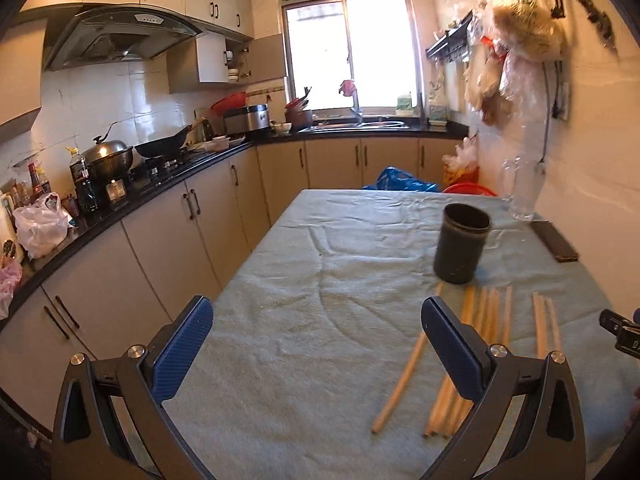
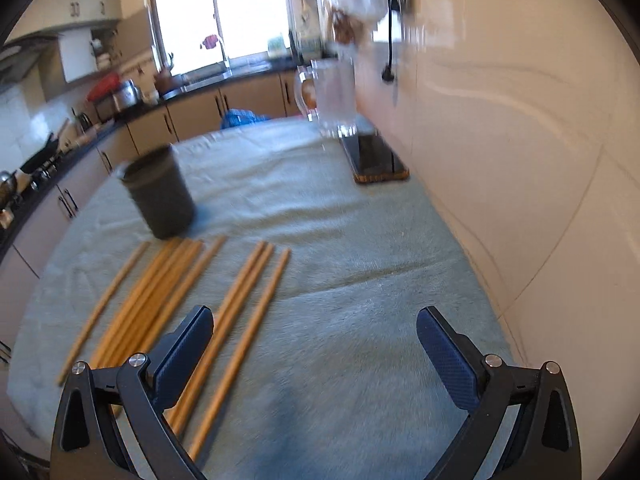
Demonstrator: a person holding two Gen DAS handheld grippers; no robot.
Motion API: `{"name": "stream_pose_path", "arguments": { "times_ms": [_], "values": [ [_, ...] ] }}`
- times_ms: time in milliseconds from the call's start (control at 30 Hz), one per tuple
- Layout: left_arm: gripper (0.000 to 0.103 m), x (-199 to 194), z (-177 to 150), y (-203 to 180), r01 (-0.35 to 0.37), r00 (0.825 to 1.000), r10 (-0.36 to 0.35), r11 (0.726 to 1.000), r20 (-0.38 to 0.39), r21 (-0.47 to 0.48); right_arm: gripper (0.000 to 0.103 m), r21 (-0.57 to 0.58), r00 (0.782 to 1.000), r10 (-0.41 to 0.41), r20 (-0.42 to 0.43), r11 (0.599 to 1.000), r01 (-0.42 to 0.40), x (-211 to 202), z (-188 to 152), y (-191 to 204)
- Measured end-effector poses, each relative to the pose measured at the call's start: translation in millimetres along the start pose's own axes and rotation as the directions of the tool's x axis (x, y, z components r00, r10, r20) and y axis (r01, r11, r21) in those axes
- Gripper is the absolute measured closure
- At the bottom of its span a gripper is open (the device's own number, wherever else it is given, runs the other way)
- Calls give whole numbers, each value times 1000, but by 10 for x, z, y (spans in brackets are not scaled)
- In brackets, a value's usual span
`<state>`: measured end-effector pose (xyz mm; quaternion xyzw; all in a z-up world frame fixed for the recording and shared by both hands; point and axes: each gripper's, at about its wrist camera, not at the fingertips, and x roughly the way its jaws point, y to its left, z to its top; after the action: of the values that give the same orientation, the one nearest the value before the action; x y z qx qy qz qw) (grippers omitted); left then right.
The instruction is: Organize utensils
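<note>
Several wooden chopsticks (image 1: 492,320) lie loose on a pale blue cloth-covered table (image 1: 304,280), fanned out in front of a dark upright cup (image 1: 461,243). My left gripper (image 1: 318,320) hovers open over the cloth, left of the chopsticks, its right finger in front of some of them. In the right wrist view the chopsticks (image 2: 188,292) spread across the lower left, the dark cup (image 2: 160,196) behind them. My right gripper (image 2: 314,334) is open above bare cloth, its left finger over the rightmost sticks. Nothing is held.
A clear glass mug (image 2: 332,96) and a dark flat slab (image 2: 376,156) sit near the wall (image 2: 520,140) on the right. Kitchen counter and cabinets (image 1: 168,216) run along the left. The other gripper's tip (image 1: 620,330) shows at the right edge.
</note>
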<state>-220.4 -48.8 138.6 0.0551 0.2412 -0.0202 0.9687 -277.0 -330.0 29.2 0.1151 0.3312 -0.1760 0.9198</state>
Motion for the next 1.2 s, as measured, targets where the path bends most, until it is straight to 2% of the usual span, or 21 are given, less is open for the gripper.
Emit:
{"name": "stream_pose_path", "arguments": {
  "times_ms": [100,267,467,867,1200],
  "values": [
    [0,-124,-15,-14,15,1000,-15,1000,1,5,1,4,997,-22,80,1000,21,-282,-35,76],
    [0,-210,-66,-23,46,999,-46,999,-17,15,1,27,988,-15,154,1000,11,-564,-70,97],
    [0,-152,-115,6,53,998,-52,998,-48,25,1,45,986,39,164,998,-47,-627,-97,179],
    [0,217,-199,196,108,981,-112,994,-159,-32,1,-4,987,11,160,1000,-10,-523,-82,511],
    [0,479,-267,394,112,969,-121,992,-215,-54,1,-38,995,-5,103,999,9,-303,-99,722]
  ]
}}
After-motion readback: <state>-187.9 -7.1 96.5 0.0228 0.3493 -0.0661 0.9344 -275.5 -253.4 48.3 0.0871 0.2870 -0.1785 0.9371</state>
